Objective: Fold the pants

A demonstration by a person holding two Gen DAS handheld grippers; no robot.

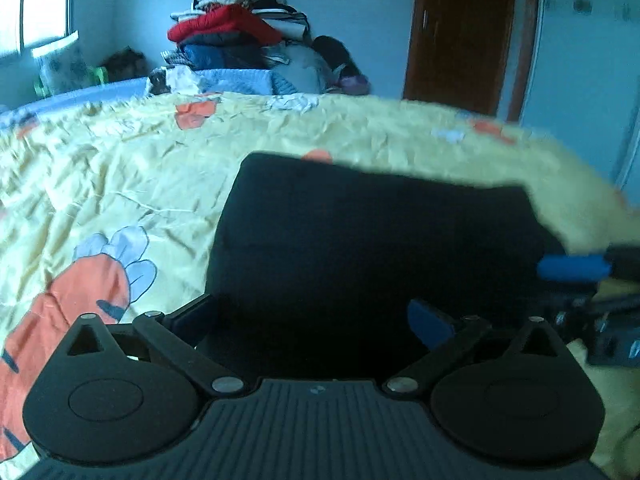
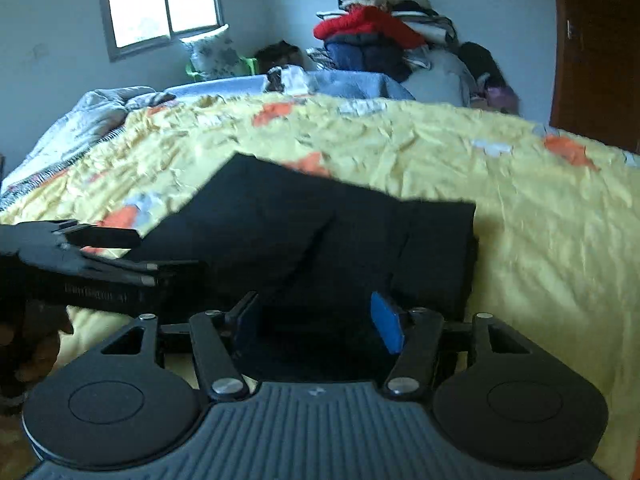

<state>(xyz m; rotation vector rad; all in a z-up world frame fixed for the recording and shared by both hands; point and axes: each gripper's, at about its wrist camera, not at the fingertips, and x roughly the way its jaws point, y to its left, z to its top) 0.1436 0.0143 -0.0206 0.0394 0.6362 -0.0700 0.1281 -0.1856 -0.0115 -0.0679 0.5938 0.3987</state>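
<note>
Black pants [image 1: 360, 232] lie folded into a flat rectangle on a yellow bedspread [image 1: 120, 180] printed with orange and white shapes. My left gripper [image 1: 312, 314] stands wide open over the near edge of the pants, with nothing pinched between its fingers. The blue pad of a right-gripper finger [image 1: 572, 268] shows at the right edge of that view. In the right wrist view, the pants [image 2: 320, 232] show a diagonal fold line. My right gripper [image 2: 316, 320] is open above their near edge, its blue pads apart and clear of the cloth. The left gripper [image 2: 132, 252] sits at the left, beside the pants.
A tall pile of clothes [image 2: 376, 32] topped by a red garment stands against the far wall behind the bed. A brown wooden door [image 1: 460, 32] is at the right, a window [image 2: 160, 0] at the back left. A grey quilt [image 2: 80, 120] lies bunched at the far left.
</note>
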